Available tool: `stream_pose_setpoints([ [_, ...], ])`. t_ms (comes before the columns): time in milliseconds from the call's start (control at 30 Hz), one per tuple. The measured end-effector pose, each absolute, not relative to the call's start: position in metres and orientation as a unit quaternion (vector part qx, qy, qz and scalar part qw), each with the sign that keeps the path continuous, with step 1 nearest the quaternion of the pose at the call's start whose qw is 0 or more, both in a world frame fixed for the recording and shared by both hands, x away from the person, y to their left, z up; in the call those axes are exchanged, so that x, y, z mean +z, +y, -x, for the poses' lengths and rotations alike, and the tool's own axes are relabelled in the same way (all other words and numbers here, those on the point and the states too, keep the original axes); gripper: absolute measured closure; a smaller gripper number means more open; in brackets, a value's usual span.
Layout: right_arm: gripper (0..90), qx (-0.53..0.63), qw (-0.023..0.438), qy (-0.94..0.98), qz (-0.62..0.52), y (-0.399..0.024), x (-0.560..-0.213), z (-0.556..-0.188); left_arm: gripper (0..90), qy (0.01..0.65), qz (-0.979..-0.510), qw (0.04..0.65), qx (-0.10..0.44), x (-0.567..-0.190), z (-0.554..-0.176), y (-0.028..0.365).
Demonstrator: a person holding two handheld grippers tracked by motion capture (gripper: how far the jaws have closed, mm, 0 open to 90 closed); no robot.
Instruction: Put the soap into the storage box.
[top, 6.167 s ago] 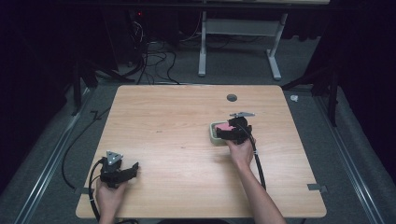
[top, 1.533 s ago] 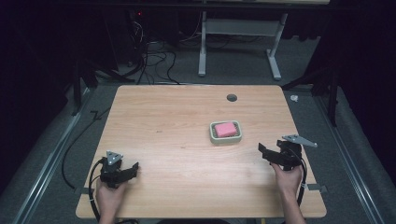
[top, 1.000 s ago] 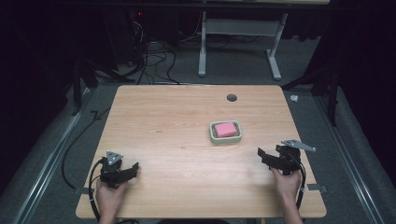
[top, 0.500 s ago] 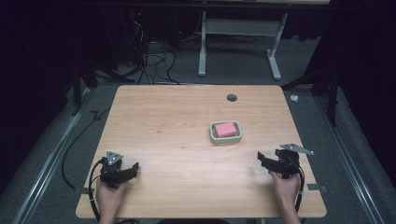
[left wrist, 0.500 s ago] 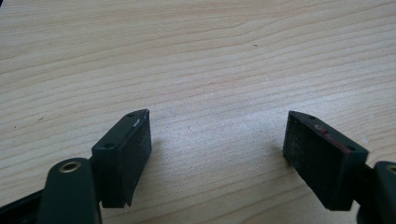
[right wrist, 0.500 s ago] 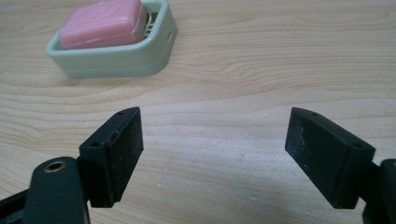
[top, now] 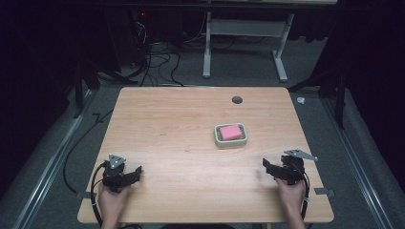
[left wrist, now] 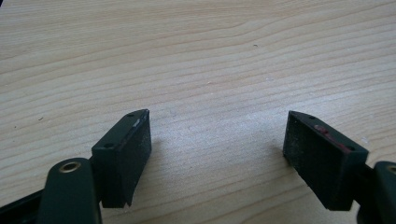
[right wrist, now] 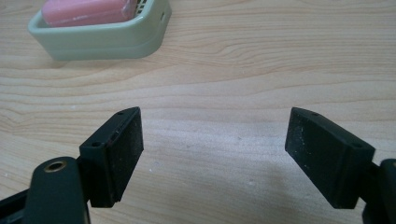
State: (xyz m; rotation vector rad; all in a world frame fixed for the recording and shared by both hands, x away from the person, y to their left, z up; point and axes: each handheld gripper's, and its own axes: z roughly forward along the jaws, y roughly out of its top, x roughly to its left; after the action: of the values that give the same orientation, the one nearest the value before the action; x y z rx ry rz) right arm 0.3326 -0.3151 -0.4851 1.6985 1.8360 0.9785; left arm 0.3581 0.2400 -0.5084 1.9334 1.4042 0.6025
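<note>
- High view: wooden table [top: 191,143] with a pale green dish [top: 231,141] right of centre, pink block [top: 230,131] lying inside it; dark round hole [top: 237,99] near the far edge
- Left gripper [top: 136,172] rests at the near left corner, right gripper [top: 267,166] at the near right, both well apart from the dish
- High view alone takes in the floor cables [top: 153,62] and a white desk frame [top: 243,43] behind the table
- Left gripper view: jaws spread wide, nothing between them, bare wood grain [left wrist: 210,70] ahead
- Right gripper view: jaws likewise wide apart and empty; dish [right wrist: 100,42] with the pink block [right wrist: 84,10] at upper left, ahead of the left jaw
- Versus 6.2 s ago: right gripper was at the dish, now pulled back to the near edge; dish and block unmoved, left gripper unmoved
- Over the last 1.5 s the right gripper has drifted slightly nearer the person
</note>
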Motion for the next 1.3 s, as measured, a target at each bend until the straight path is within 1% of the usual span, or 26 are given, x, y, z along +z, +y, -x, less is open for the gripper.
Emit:
stream_pose_setpoints([
  [1300, 20.2, 0.302, 0.246, 0.692, -0.608, -0.305, -0.498, -0.326, 24.0, 0.537, -0.740, 0.332, 0.230, -0.508, -0.358, 0.240],
])
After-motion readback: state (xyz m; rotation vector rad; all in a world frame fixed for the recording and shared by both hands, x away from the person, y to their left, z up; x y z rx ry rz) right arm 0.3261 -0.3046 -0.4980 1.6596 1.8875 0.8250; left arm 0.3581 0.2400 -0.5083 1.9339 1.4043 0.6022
